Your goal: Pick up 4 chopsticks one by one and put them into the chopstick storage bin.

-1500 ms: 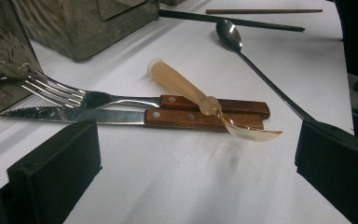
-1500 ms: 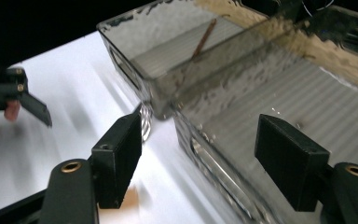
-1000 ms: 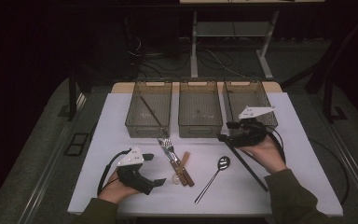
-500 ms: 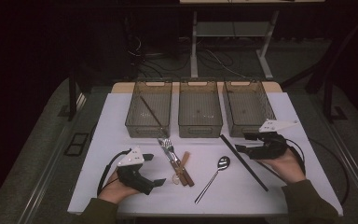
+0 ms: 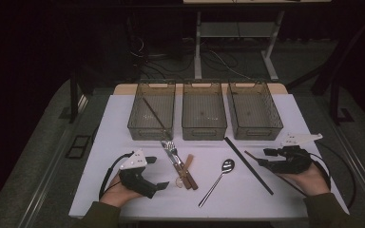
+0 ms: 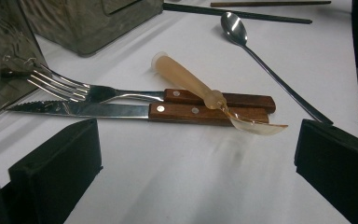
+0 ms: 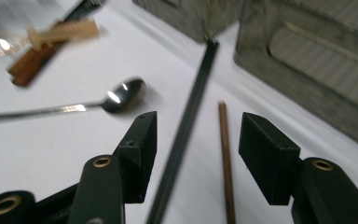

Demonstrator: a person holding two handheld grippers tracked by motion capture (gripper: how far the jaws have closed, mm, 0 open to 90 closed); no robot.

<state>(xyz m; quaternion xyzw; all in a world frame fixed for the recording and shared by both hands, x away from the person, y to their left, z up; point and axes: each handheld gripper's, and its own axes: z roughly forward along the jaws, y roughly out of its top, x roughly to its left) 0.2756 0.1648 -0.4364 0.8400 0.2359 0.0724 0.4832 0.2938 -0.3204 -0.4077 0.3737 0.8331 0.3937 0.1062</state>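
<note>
The right tongs (image 5: 261, 160) have pulled back near-right, released, leaving a black chopstick (image 5: 248, 165) on the surface (image 5: 309, 190). The left tongs (image 5: 157, 173) rest released beside the cutlery.

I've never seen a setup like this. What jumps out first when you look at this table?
Three see-through bins stand in a row at the far edge of a white table, the left bin holding a dark stick. In front of them lies cutlery: a wood-handled fork and knife side by side with a translucent plastic spoon across their handles, and a metal spoon. A person's hands hold open black grippers, left gripper and right gripper.
</note>
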